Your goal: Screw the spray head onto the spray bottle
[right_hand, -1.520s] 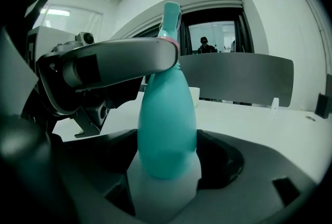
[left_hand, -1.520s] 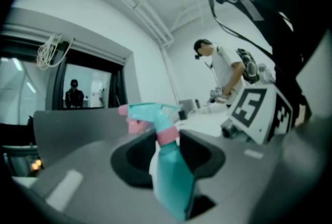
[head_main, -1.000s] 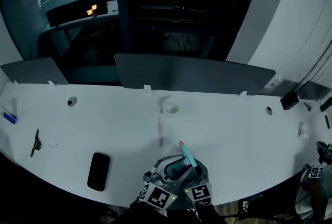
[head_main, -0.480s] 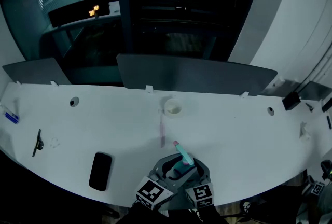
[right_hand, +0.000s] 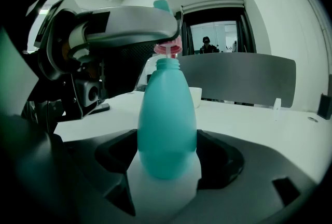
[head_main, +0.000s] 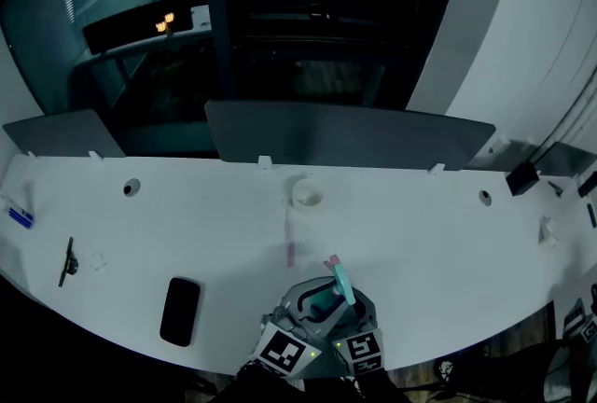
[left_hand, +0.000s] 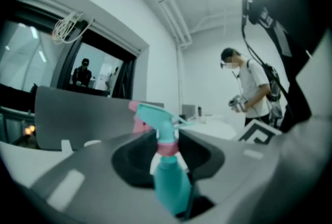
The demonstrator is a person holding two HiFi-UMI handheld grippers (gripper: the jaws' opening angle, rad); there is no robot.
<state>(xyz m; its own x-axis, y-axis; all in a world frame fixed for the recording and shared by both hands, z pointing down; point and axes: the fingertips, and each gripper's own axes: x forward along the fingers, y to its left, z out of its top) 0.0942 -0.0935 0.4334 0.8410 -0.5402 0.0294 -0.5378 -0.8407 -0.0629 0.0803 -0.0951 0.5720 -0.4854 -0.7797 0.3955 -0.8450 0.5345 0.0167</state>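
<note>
Right gripper [right_hand: 166, 168] clamps spray bottle [right_hand: 167, 114] upright to fix the neck; left gripper [left_hand: 168, 166] jaws are closing on the seated spray head [left_hand: 156, 117] for turning

Spray head [head_main: 339, 278] nozzle swung right again; left gripper [head_main: 322, 303] fingers closing on it.

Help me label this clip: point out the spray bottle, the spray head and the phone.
spray bottle [right_hand: 167, 119]: right gripper view, middle of its teal body.
spray head [left_hand: 157, 116]: left gripper view, teal housing above its collar.
phone [head_main: 179, 311]: head view, centre of its dark face.
</note>
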